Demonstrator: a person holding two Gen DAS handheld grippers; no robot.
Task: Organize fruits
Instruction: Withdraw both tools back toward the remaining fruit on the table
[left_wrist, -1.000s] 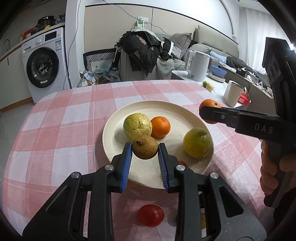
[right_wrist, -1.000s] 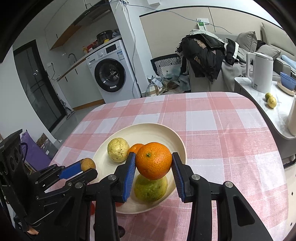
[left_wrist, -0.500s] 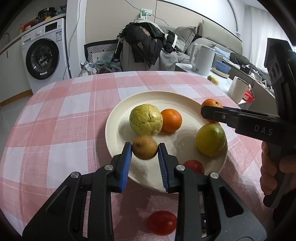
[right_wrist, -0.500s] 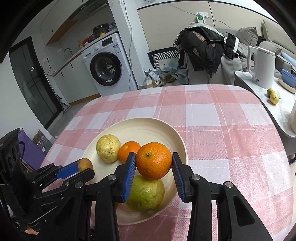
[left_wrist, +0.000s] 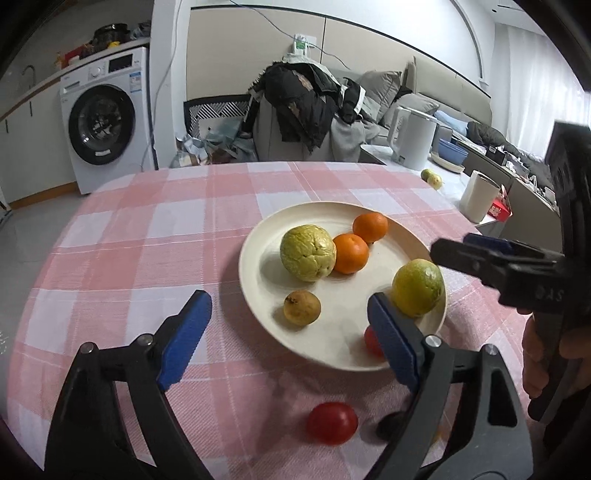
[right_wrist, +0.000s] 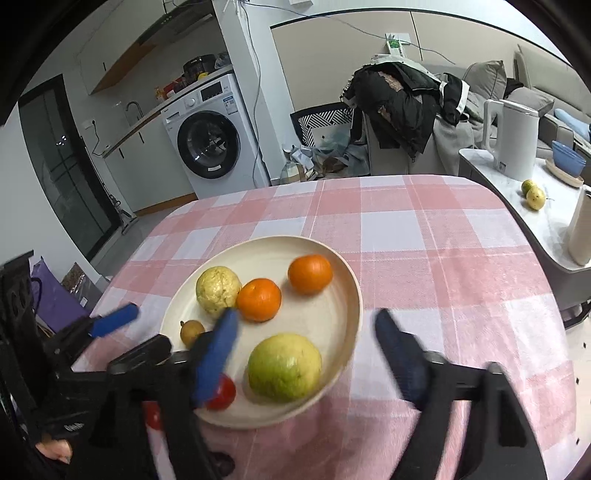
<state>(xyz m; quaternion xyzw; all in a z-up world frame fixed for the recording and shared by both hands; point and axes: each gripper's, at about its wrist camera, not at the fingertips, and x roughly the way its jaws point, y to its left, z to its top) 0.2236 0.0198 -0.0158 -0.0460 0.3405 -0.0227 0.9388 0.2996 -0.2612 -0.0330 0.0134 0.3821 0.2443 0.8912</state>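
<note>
Blue-padded fingers (left_wrist: 186, 334) of the left gripper (left_wrist: 291, 339) have just sprung wide, gripping nothing; the small brown fruit (left_wrist: 301, 312) lies free between them on the plate (left_wrist: 258, 266). The right gripper (right_wrist: 310, 354) has likewise just opened wide and holds nothing, its orange (right_wrist: 309, 274) resting near the plate's far rim. Both point steeply down over the plate's near edge. One tomato (left_wrist: 331, 422) lies on the pink checked bench (left_wrist: 147, 258) short of the plate. Beyond the plate the cloth is bare to its far edge.
</note>
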